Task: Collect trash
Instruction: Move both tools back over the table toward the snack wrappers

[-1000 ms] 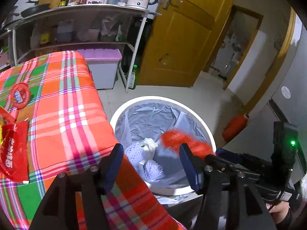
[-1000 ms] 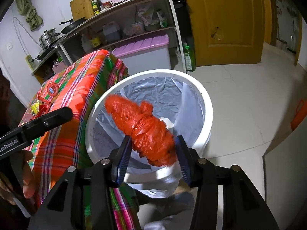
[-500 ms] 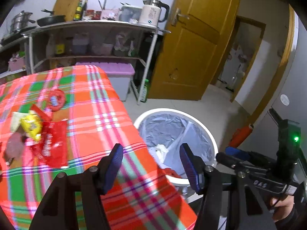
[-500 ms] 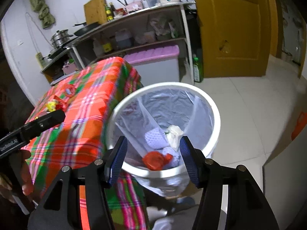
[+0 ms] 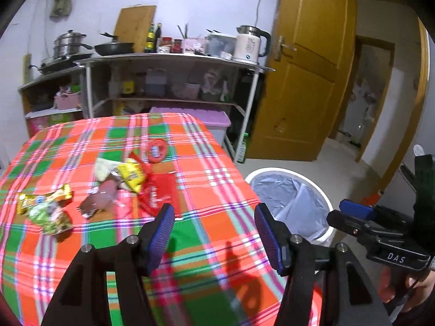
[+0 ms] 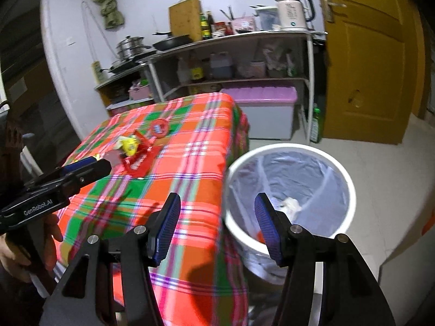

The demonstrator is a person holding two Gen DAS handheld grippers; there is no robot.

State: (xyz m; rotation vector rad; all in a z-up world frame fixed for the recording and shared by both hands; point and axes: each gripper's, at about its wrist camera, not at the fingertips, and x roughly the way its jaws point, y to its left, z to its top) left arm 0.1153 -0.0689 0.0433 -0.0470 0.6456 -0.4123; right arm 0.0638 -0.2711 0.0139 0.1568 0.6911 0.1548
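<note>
Orange bag gone from right gripper (image 6: 216, 224).

A home kitchen: shelves (image 5: 174, 62) with pots (image 5: 66, 44), a frying pan (image 5: 115, 47), sauce bottles (image 5: 152, 38) and a kettle (image 5: 248, 44).
</note>
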